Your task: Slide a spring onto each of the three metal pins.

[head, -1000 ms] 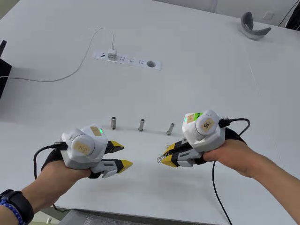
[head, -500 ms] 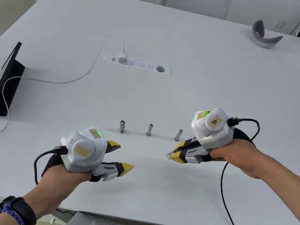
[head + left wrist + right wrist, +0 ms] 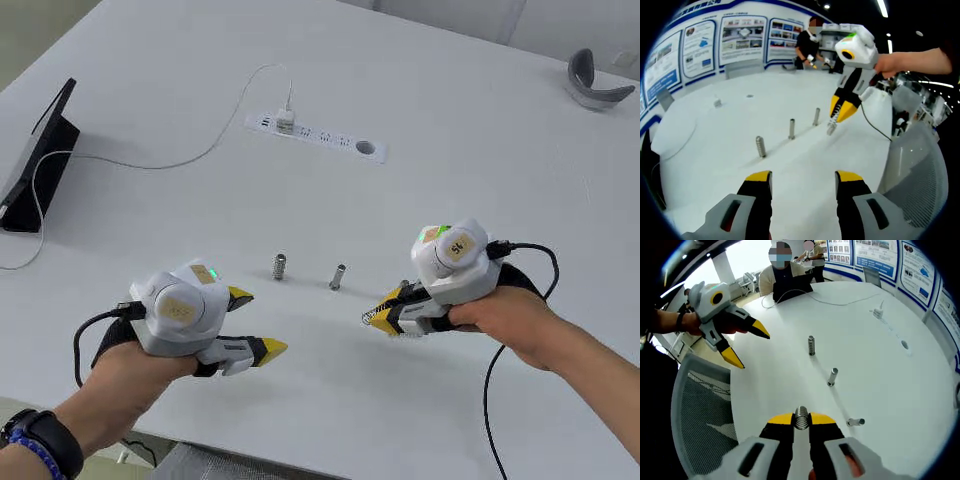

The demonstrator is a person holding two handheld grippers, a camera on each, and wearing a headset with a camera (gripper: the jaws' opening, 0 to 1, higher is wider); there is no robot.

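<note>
Three short metal pins stand in a row on the white table. The left pin (image 3: pixel 279 266) (image 3: pixel 760 146) (image 3: pixel 811 345) wears a spring. The middle pin (image 3: pixel 338 276) (image 3: pixel 791 128) (image 3: pixel 832 376) is bare. The right pin (image 3: pixel 816 116) (image 3: pixel 855 422) is bare too. My right gripper (image 3: pixel 377 320) (image 3: pixel 800 416) is shut on a spring (image 3: pixel 800 417) (image 3: pixel 832 124), held just in front of the right pin. My left gripper (image 3: pixel 262 321) (image 3: pixel 802 176) is open with nothing between its jaws, on the near side of the left pin.
A white power strip (image 3: pixel 315 136) with a plugged cable lies farther back. A dark tablet (image 3: pixel 40 160) leans at the left edge, and a grey curved object (image 3: pixel 597 82) sits at the far right. People stand beyond the table (image 3: pixel 782 270).
The head camera has shifted, so the whole scene sits lower and to the right. My right gripper with the spring has come closer to the right pin. The left gripper has barely moved.
</note>
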